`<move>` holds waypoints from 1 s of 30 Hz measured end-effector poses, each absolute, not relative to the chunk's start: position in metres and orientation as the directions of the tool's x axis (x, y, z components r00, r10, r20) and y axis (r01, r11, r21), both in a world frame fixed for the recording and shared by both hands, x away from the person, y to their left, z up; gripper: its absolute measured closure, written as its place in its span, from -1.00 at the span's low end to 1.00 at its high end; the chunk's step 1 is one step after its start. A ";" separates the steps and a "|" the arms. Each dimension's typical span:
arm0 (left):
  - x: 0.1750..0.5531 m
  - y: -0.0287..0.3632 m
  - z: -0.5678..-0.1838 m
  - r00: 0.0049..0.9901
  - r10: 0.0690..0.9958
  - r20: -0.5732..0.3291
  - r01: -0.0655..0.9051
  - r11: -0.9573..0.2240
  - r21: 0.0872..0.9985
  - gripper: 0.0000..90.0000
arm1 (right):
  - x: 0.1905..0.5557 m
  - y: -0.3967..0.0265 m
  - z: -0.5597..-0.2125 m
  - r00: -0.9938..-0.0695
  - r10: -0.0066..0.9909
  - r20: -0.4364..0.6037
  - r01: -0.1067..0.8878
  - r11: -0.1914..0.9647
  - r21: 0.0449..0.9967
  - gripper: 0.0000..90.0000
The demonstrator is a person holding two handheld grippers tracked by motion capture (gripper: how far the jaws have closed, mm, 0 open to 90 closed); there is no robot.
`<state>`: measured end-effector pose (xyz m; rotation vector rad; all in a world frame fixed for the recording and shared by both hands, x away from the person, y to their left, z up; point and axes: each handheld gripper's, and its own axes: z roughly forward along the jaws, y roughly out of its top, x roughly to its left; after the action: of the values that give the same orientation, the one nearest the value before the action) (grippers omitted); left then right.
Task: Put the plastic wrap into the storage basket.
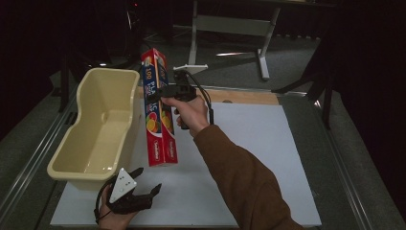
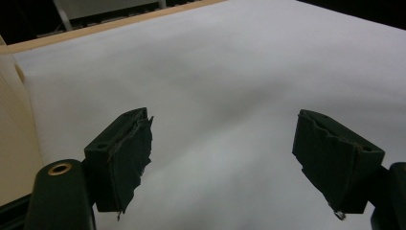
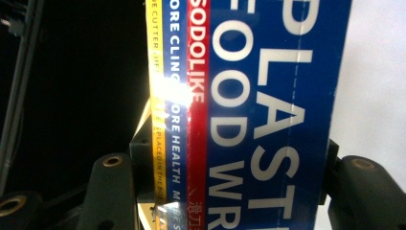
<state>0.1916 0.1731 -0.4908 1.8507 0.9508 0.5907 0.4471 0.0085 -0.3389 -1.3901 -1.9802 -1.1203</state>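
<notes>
Red-and-blue plastic wrap box (image 1: 159,108) is gripped between the right gripper (image 1: 165,92) jaws, lifted beside the unfilled tub (image 1: 98,127) (cream plastic); left gripper (image 1: 143,188) jaws gape, idle.

Right gripper (image 1: 165,91): held raised on an outstretched forearm, brown sleeve, fingers (image 3: 139,163) pointing left and clamped. Left gripper (image 1: 146,184): low at the near edge, hand beneath, fingers (image 2: 127,153) spread wide, nothing between.

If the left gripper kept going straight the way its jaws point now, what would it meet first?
Probably nothing but the white table sheet: the left gripper stands open over bare surface. The cream tub lies off to one side, seemingly out of line, though depth is hard to judge.
</notes>
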 end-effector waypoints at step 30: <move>0.189 0.176 -0.490 0.578 0.816 -0.023 0.354 -0.226 0.908 -0.53 | 0.454 0.077 -0.357 -0.207 0.455 0.866 0.970 -0.022 0.244 -0.09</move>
<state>0.1891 0.1761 -0.4901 1.8161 0.9561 0.5826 0.4542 0.0771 -0.3573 -1.4930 -1.7001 -1.1878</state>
